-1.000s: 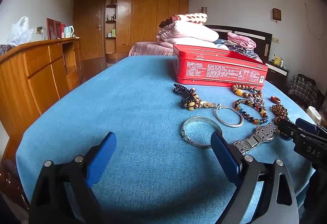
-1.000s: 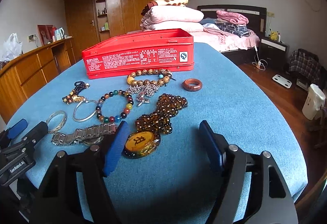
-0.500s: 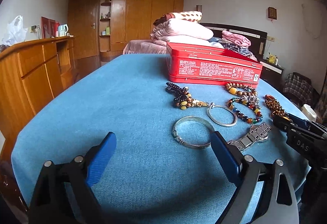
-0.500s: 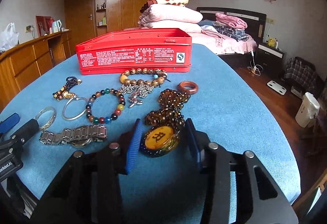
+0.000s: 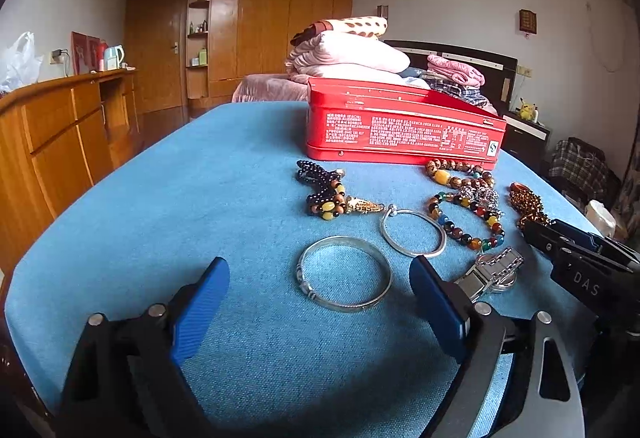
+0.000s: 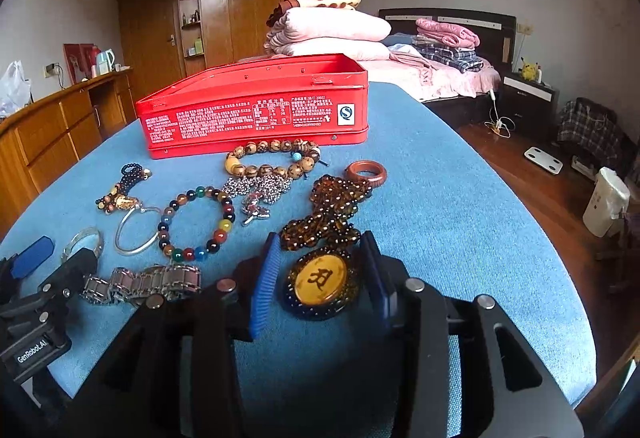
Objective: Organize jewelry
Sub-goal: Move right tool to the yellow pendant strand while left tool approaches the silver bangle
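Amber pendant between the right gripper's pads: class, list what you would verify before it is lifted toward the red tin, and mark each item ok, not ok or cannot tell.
1. Both pads of the right gripper flank the amber pendant: ok.
2. Pads firmly clamped on the pendant: cannot tell; they sit close at its rim, but contact is unclear.
3. Brown bead strand attached to the pendant lies free of the wooden ring: not ok, it touches the ring.
4. Red tin open on top: ok.
5. Left gripper out of the way: ok, open and holding nothing, near the silver bangle.
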A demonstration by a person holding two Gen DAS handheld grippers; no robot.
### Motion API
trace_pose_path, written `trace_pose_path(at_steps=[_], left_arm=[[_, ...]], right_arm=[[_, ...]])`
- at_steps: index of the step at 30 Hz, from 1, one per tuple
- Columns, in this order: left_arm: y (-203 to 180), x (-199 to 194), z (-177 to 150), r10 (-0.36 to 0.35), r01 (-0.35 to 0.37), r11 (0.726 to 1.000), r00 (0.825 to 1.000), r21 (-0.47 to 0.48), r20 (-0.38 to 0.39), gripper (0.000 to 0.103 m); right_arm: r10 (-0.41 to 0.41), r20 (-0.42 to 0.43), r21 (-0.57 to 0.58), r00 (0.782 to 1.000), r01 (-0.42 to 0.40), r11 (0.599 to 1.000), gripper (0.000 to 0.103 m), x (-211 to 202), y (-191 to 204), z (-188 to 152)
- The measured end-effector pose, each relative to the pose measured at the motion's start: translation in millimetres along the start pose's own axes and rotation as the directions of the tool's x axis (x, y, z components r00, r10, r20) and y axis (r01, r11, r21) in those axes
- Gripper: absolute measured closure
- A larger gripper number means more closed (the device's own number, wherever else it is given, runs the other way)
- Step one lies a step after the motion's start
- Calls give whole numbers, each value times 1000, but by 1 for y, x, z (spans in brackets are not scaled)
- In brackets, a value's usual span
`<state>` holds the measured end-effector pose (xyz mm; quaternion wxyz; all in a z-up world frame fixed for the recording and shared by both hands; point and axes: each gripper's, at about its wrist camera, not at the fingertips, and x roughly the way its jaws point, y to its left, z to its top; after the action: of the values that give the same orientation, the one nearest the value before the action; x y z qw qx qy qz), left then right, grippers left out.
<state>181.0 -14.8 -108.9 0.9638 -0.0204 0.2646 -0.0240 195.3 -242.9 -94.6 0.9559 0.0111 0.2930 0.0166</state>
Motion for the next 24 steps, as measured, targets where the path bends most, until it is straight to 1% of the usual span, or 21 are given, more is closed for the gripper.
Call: trace_pose_path(at_steps=[2, 3, 5, 6, 9, 11, 12, 15, 18, 21, 24], left_arm=[[0, 0, -1, -1, 1, 1000, 1000, 7, 1, 17], [-1, 0, -2, -1, 1, 1000, 1000, 6, 3, 18], [-1, 0, -3, 5, -5, 1000, 1000, 11, 6, 27], [-2, 0, -3, 10, -10, 1000, 1000, 14, 8, 29], [-3, 0, -4, -1, 1, 1000, 1000, 22, 13, 37], [-4, 0, -3, -1, 1, 1000, 1000, 28, 14, 42], [-4, 0, -4, -3, 3, 1000, 1000, 30, 15, 44], [-4, 1, -3, -6, 5, 1000, 1000, 31, 17, 55], [-5, 1, -3, -7, 7, 1000, 1000, 30, 19, 55], [-6, -1, -3, -1, 0, 999, 1000, 40, 22, 55], [-5, -4, -2, -11, 11, 1000, 1000, 25, 24, 55]], right_arm=[[-3, 1, -3, 1000, 3, 1000, 66, 0, 0, 0], [-8, 2, -6, 1000, 8, 1000, 69, 0, 1, -1], [2, 2, 12, 1000, -2, 1000, 70, -1, -1, -1], [16, 4, 29, 1000, -16, 999, 70, -2, -4, -2], [16, 6, 15, 1000, -17, 1000, 68, -6, -4, -4], [35, 9, 15, 999, -36, 999, 61, -10, -4, -6], [40, 11, 18, 999, -41, 999, 61, -12, -4, -8], [48, 14, 31, 999, -49, 998, 61, -17, -9, -9], [59, 13, 48, 998, -59, 997, 61, -18, -14, -9], [44, 12, 31, 999, -45, 999, 61, -18, -11, -10], [43, 14, 19, 999, -43, 999, 55, -17, -7, -11]])
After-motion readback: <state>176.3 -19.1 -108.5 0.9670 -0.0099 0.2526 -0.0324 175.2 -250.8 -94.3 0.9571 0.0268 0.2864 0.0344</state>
